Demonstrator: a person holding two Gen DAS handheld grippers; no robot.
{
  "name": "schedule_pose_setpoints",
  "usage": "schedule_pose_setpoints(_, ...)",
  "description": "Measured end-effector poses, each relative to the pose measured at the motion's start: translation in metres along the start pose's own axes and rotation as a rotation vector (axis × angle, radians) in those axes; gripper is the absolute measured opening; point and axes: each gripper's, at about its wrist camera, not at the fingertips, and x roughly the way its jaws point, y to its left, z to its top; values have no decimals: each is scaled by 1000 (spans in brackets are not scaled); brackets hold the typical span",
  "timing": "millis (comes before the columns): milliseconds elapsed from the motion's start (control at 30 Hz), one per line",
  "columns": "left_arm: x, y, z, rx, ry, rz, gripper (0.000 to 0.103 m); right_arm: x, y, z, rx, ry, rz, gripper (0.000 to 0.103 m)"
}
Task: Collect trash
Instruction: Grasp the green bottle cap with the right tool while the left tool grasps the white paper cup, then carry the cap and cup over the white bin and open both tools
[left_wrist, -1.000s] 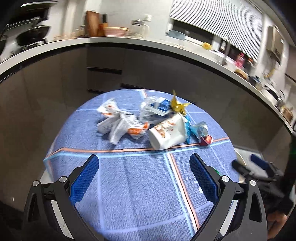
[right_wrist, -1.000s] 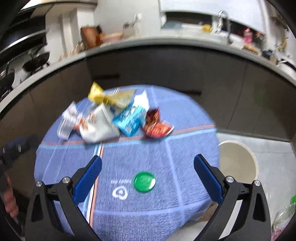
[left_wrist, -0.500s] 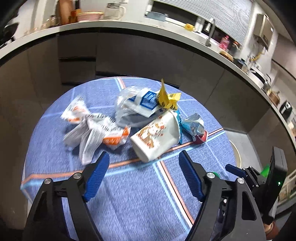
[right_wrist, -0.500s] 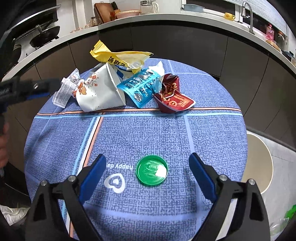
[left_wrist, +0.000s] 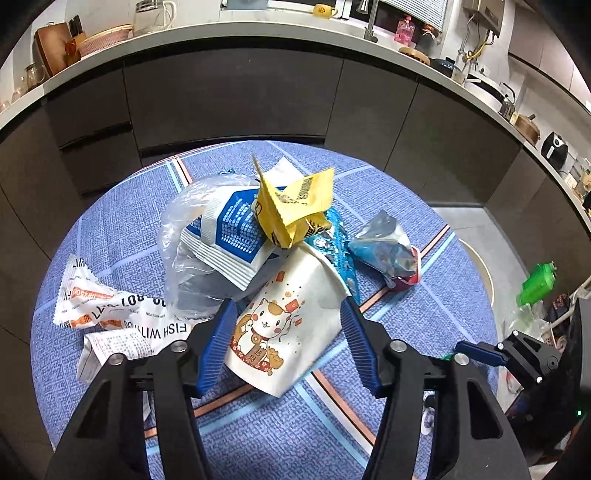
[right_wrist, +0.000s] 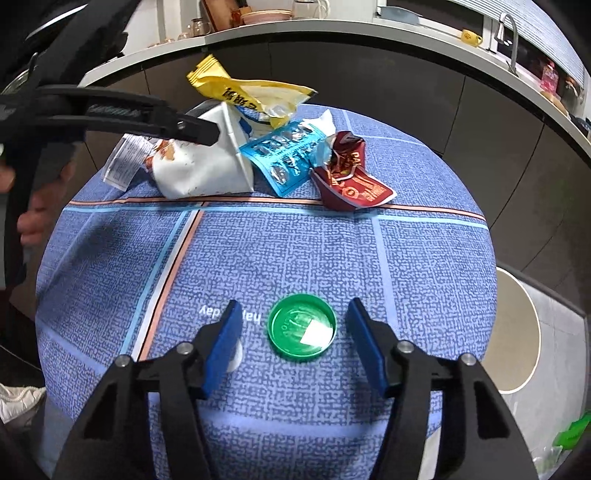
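The white paper cup (left_wrist: 291, 325), printed with a cartoon cat holding a gold ingot, lies on its side near the middle of the round table's blue cloth (left_wrist: 122, 229), mouth toward the camera. The left gripper (left_wrist: 286, 343) straddles it; its jaws have just been closing, and the blue pads stand just beside the cup's sides, contact not confirmed.

Behind the cup, touching it: a white-and-blue pouch (left_wrist: 236, 232) inside a clear plastic bag (left_wrist: 184, 266), and a crumpled yellow snack wrapper (left_wrist: 291, 206), lettering not legible. Right of the cup: a blue blister sheet (left_wrist: 341, 258), then a silver-lined wrapper (left_wrist: 386, 247) with a red edge; the right wrist view shows this red wrapper (right_wrist: 347, 181) with gold print, unreadable. Left of the cup: white sachets (left_wrist: 122, 317) with orange marks, reading "FISH WITH" upside down.

The green bottle cap (right_wrist: 302, 325) lies well apart from the cup, near the table's front edge, open side up. The right gripper (right_wrist: 293, 347) brackets it; its jaws have just been closing, with clear gaps on both sides. Cloth print beside the cap reads "happy day", partly hidden. A round beige bin (right_wrist: 517, 332) stands on the floor beside the table.
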Motion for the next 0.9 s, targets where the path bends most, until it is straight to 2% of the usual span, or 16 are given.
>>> schedule_pose_setpoints(133, 8, 2, 2, 7, 23, -9, 53, 1, 0, -1, 7, -1, 15, 50)
schedule_pose_setpoints(200, 13, 4, 2, 3, 38, -3, 53, 0, 1, -1, 9, -3, 21, 39)
schedule_pose_setpoints(233, 17, 6, 1, -8, 52, -7, 53, 0, 1, 0, 9, -2, 25, 37)
schedule_pose_setpoints(333, 21, 6, -1, -31, 70, -40, 51, -2, 2, -1, 7, 0, 30, 37)
schedule_pose_setpoints(367, 21, 6, -3, -38, 75, -52, 43, -5, 3, -1, 8, -5, 30, 37)
schedule_pose_setpoints(400, 19, 7, -4, -47, 77, -59, 42, -6, 2, -2, 10, -9, 30, 37)
schedule_pose_setpoints(633, 11, 8, -13, -103, 90, -70, 39, -21, -1, -3, 30, -54, 19, 37)
schedule_pose_setpoints(700, 5, 3, -16, -102, 80, -72, 31, -28, -3, -4, 41, -70, 17, 37)
schedule_pose_setpoints(900, -36, -25, -25, -60, 7, -63, 28, -48, -13, -8, 87, -115, 21, 37)
